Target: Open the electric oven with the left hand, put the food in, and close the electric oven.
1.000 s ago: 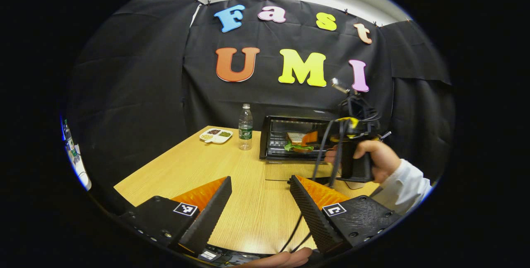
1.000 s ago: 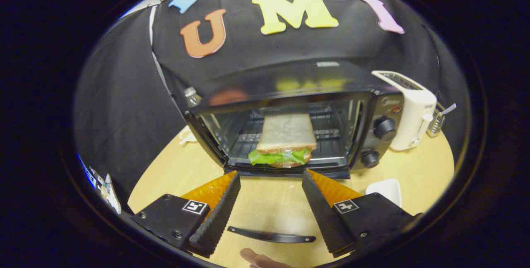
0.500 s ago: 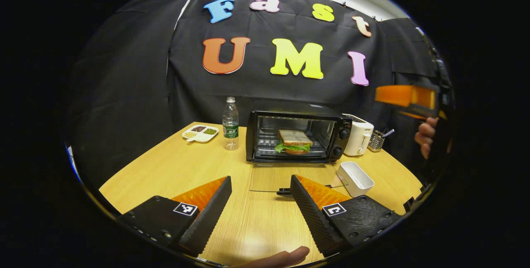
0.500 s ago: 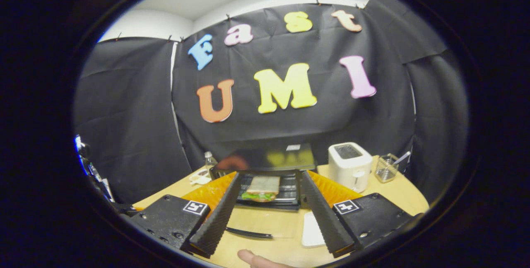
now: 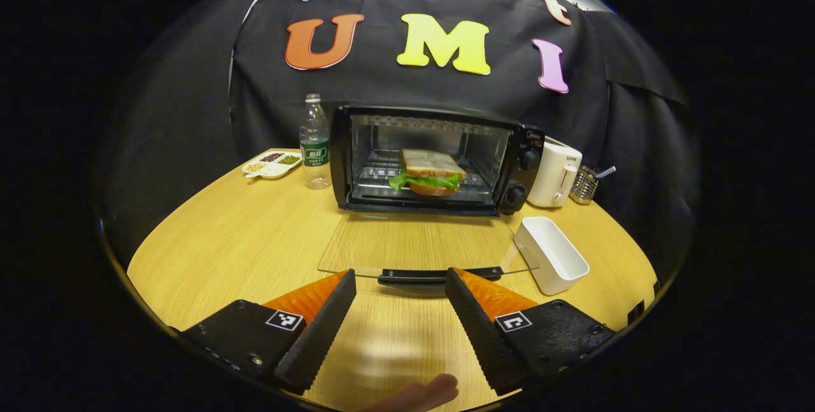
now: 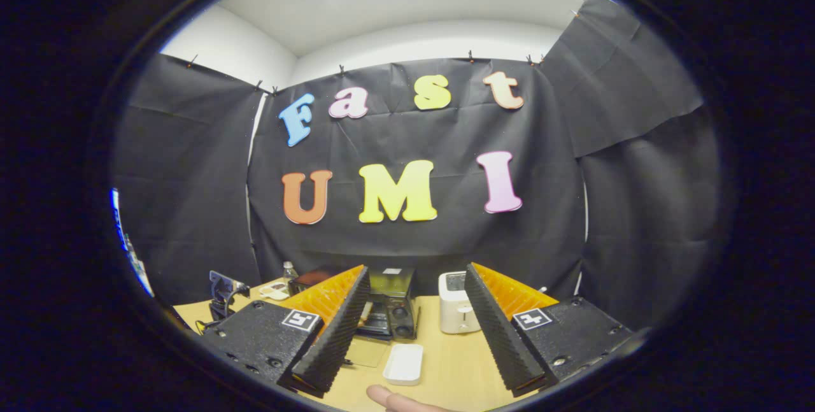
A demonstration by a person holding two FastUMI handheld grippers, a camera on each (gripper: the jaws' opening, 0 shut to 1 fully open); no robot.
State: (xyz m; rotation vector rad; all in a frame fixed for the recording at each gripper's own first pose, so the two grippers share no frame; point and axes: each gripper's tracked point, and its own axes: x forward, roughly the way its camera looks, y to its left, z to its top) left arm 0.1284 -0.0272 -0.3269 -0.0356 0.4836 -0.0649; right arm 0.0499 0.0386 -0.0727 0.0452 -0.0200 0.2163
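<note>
The sandwich (image 5: pixel 428 172) sits on the oven rack, and the glass door (image 5: pixel 420 243) lies flat open. The left gripper (image 5: pixel 400 281), fingers wide and empty, should slip under the door handle (image 5: pixel 439 275) and lift evenly; the right gripper (image 6: pixel 417 278) hangs wide, high and clear.

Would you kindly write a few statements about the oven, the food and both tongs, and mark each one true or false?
1. The oven door is closed. False: it lies folded down flat over the table.
2. The sandwich sits on the rack inside the oven. True.
3. The left tongs are clamped on the door handle. False: they are open, with the handle just beyond their tips.
4. A white rectangular dish stands to the right of the open door. True.
5. The right tongs hold the sandwich. False: they are open and hold nothing.
6. A water bottle stands left of the oven. True.
</note>
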